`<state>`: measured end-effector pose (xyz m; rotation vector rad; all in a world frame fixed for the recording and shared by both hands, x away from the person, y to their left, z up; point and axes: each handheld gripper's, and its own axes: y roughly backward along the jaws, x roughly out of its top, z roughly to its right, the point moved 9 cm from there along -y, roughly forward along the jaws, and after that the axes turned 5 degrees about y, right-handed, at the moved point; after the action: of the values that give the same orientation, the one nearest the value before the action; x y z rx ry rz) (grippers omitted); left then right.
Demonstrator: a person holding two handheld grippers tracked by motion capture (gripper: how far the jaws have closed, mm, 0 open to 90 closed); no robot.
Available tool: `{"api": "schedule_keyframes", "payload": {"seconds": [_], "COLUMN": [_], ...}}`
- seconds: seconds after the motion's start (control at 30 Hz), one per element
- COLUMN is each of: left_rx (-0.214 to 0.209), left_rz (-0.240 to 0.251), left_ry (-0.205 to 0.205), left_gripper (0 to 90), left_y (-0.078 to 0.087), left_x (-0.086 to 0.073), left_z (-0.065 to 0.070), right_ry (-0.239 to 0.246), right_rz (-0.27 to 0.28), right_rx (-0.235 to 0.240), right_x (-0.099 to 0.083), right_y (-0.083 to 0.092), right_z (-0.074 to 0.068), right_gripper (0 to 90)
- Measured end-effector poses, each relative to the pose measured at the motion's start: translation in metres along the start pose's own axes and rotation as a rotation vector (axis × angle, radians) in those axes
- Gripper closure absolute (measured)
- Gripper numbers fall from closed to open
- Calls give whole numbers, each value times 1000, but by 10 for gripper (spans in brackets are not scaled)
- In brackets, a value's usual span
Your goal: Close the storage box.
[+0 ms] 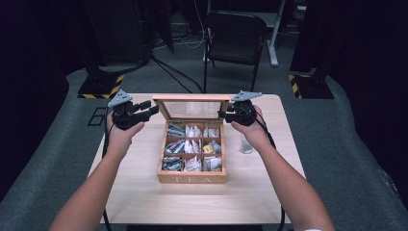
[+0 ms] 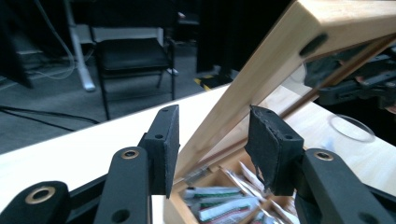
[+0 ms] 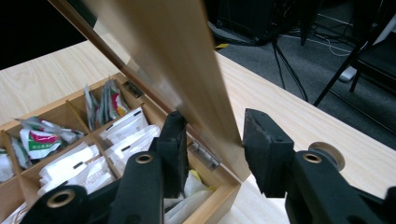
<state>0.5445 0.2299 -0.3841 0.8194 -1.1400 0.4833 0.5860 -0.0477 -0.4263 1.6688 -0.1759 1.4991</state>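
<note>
Left tool (image 1: 153,110) spread open at the lid's left edge, wood between the jaws, gripping nothing. Right tool (image 1: 222,114) likewise open, straddling the lid's right edge by the hinge. Wooden tea box (image 1: 191,178) mid-tabletop (image 1: 139,192), glass-paned lid (image 1: 191,98) raised, nine compartments packed with tea sachets (image 1: 193,146). Clear glass (image 1: 246,145) just right of box.

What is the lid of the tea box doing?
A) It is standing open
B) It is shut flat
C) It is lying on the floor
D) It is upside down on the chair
A: the glass-paned lid stands up behind the tea box, and the tea bags show in their compartments.
</note>
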Motion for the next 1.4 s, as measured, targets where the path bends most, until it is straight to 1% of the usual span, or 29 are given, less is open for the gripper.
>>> {"api": "schedule_keyframes", "payload": {"seconds": [0.03, 0.07, 0.1, 0.17, 0.23, 0.27, 0.3, 0.33, 0.37, 0.4, 0.43, 0.53, 0.57, 0.63, 0.67, 0.77, 0.83, 0.87, 0.9, 0.97, 1.0, 1.03, 1.07, 1.1, 1.17, 1.2, 1.27, 1.3, 1.4], "left_rx": [-8, -14, -20, -28, -33, -32, -21, -12, -12, -14, -15, -18, -22, -22, -23, -19, -19, -23, -31, -39, -37, -39, -38, -36, -34, -34, -37, -35, -36], "left_rz": [-16, -15, -15, -17, -15, -15, -15, -7, -9, -4, -9, -5, -10, -13, -18, -8, -7, -4, -7, -4, -5, -5, -8, -15, -6, -6, -7, -10, -19], "left_ry": [-18, -30, -36, -52, -62, -73, -84, -86, -90, -84, -85, -83, -84, -83, -76, -70, -69, -61, -55, -51, -53, -53, -57, -67, -75, -75, -78, -90, -101], "left_gripper": [539, 541, 548, 550, 560, 566, 563, 564, 564, 564, 564, 564, 564, 564, 563, 563, 561, 561, 563, 563, 563, 563, 563, 563, 563, 563, 562, 562, 562], "left_y": [0, 1, 1, 2, 3, 3, 4, 3, 4, 4, 5, 7, 8, 9, 10, 12, 12, 13, 16, 18, 19, 20, 21, 22, 24, 24, 27, 28, 31], "left_x": [-1, -2, -2, -3, -3, -3, -3, -3, -4, -4, -6, -8, -10, -12, -13, -17, -18, -20, -24, -28, -29, -31, -33, -35, -36, -36, -40, -41, -47], "left_z": [3, 6, 9, 13, 18, 20, 21, 22, 22, 23, 23, 24, 25, 25, 26, 28, 28, 29, 31, 32, 32, 33, 35, 35, 37, 37, 41, 41, 44], "right_ry": [-2, -6, -16, -4, -8, 3, 7, 10, -3, 0, -6, 0, -12, -5, -10, -16, -5, -5, -1, 7, 2, 10, 6, 14, 10, 15, 11, 14, 26], "right_rz": [1, 5, 6, 14, 14, 17, 18, 20, 20, 26, 26, 28, 27, 31, 33, 31, 32, 32, 30, 40, 41, 47, 50, 56, 61, 68, 77, 81, 87], "right_rx": [-1, 1, 6, 5, 7, 5, 3, -1, 0, 6, 9, 9, 12, 11, 13, 19, 26, 26, 31, 36, 40, 43, 44, 48, 52, 56, 69, 72, 82], "right_x": [-2, -2, -4, -5, -7, -7, -8, -9, -9, -9, -10, -13, -14, -15, -15, -17, -18, -18, -20, -20, -21, -21, -21, -21, -22, -21, -21, -22, -22], "right_y": [1, 2, 3, 4, 5, 5, 6, 6, 7, 7, 8, 10, 10, 12, 13, 19, 24, 24, 29, 35, 38, 40, 43, 46, 51, 53, 57, 59, 64], "right_z": [-1, -3, -5, -6, -8, -9, -10, -10, -11, -11, -11, -11, -12, -12, -12, -17, -20, -20, -25, -29, -31, -33, -36, -38, -43, -45, -50, -53, -60], "right_gripper": [590, 584, 579, 572, 564, 562, 561, 561, 560, 560, 560, 533, 524, 505, 498, 486, 485, 485, 482, 478, 476, 474, 472, 471, 467, 466, 465, 465, 465]}}
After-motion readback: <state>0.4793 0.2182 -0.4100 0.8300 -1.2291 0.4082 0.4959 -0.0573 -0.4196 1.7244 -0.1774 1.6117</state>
